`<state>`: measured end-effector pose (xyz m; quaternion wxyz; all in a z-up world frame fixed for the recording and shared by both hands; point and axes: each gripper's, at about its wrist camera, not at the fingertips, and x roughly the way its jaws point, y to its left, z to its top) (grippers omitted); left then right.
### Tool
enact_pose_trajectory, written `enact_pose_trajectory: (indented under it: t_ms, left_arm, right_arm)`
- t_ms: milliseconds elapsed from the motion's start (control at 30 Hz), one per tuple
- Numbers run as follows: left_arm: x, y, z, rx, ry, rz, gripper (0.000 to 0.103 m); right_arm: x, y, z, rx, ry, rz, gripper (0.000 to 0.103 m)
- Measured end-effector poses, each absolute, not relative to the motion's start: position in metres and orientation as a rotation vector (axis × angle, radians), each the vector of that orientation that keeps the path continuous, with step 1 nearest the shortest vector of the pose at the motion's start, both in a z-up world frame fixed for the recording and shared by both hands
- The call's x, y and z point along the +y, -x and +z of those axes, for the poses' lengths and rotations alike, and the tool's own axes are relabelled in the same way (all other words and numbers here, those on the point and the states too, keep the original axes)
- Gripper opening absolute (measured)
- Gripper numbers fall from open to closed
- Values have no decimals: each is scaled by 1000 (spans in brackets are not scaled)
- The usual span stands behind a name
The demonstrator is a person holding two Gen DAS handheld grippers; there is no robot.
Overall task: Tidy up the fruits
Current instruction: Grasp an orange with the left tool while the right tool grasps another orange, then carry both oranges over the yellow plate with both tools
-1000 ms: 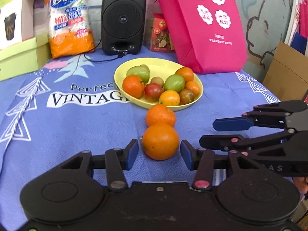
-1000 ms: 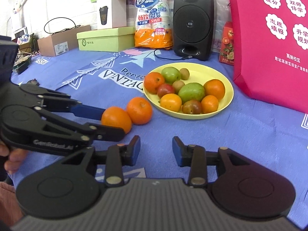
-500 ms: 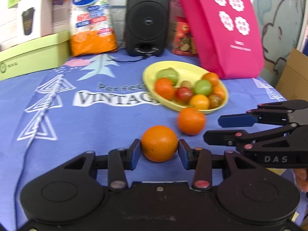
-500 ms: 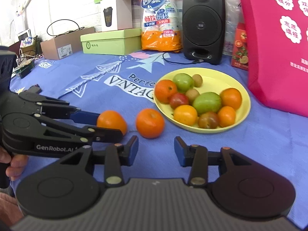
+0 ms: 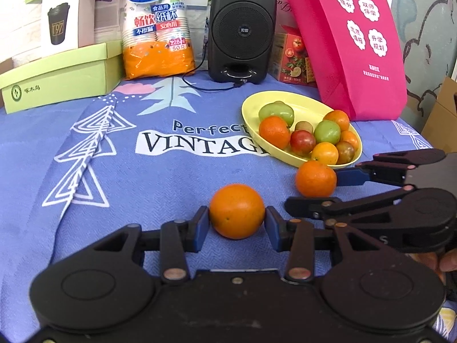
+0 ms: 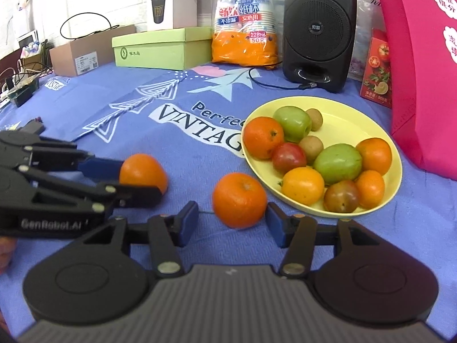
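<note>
My left gripper is shut on an orange, pads touching both sides, just above the blue cloth. It also shows in the right wrist view between the left gripper's fingers. My right gripper is open around a second orange that lies on the cloth beside the yellow plate. That orange and the right gripper also show in the left wrist view. The plate holds several oranges, green fruits, tomatoes and kiwis.
A black speaker with a cable, a pack of paper cups, a green box, a pink bag and a small red carton stand along the back of the table.
My left gripper closed on the near orange and carried it left, away from the other orange. My right gripper moved forward so its open fingers flank the second orange.
</note>
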<state>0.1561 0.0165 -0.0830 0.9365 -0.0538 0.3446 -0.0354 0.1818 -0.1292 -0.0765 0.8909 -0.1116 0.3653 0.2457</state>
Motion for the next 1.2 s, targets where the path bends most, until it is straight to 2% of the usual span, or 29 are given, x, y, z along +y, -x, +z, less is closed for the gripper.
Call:
enact_pose_trajectory:
  t_ms: [167, 200, 233, 300, 1200]
  left_arm:
    - [15, -157, -87, 710, 98, -68, 44]
    - [14, -156, -86, 709, 96, -68, 44]
    - [14, -156, -86, 710, 99, -68, 44]
    - [16, -157, -86, 709, 113, -74, 43]
    - [1, -149, -78, 730, 107, -96, 40]
  right_arm:
    - [-130, -188, -78, 757, 214, 512, 53]
    - [-131, -187, -78, 754, 211, 514, 48]
    - [-132, -186, -77, 753, 215, 508, 38]
    - [-137, -185, -75, 756, 201, 514, 37]
    - [-181, -114, -61, 747, 194, 523, 37]
